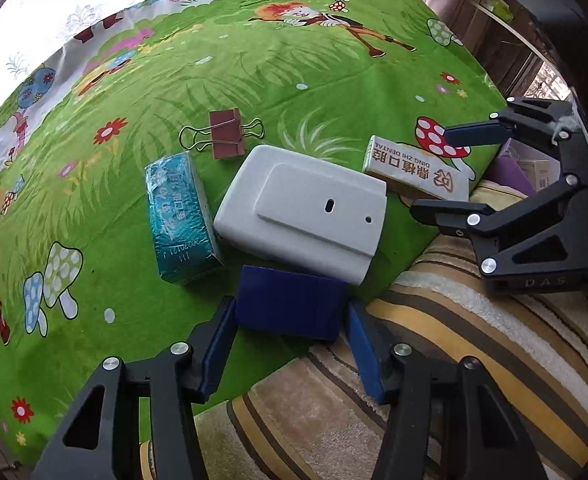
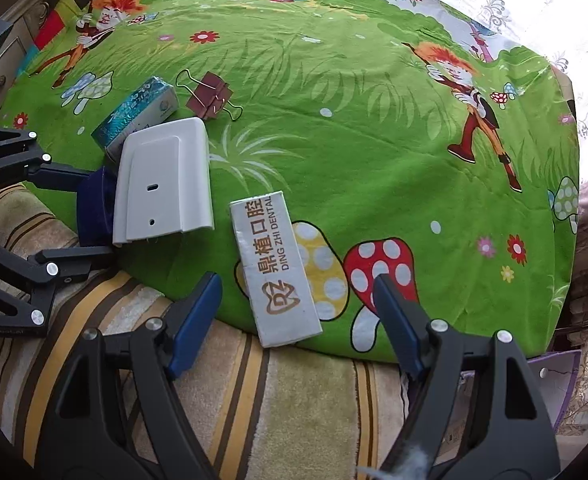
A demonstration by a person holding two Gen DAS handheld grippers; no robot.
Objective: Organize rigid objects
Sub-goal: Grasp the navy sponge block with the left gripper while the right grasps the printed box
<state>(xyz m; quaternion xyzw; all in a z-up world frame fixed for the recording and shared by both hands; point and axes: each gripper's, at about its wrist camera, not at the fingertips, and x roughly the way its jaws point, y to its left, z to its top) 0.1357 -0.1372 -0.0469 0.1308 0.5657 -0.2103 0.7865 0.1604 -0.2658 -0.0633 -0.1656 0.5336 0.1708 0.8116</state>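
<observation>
On the green cartoon cloth (image 1: pixel 254 80): five rigid items lie clustered near its front edge, beside a striped cushion (image 1: pixel 474 340).
Left gripper (image 1: pixel 292 344): fingers spread, flanking the dark blue block (image 1: pixel 290 306); the left pad appears to touch or nearly touch it, the right pad stands just apart. No pinch is made.
Right gripper (image 2: pixel 298 320): fingers spread wide on either side of the near end of the dental box (image 2: pixel 278 264), not touching it.
White plastic housing (image 1: pixel 302 212): lies flat, its near edge overlapping or abutting the blue block; the teal packet (image 1: pixel 182 216) sits just beside its left side.
Binder clip (image 1: pixel 224 134): lies farther back, apart from both grippers.
Step in hand (judgement): grasping the blue block and the dental box for rearrangement.
Technique (judgement): centre each item between the pads and close squarely on its long sides. Draw the block clear of the housing before lifting.
Risk (judgement): the box overhangs the cloth edge, so an off-centre grip may tip it.
</observation>
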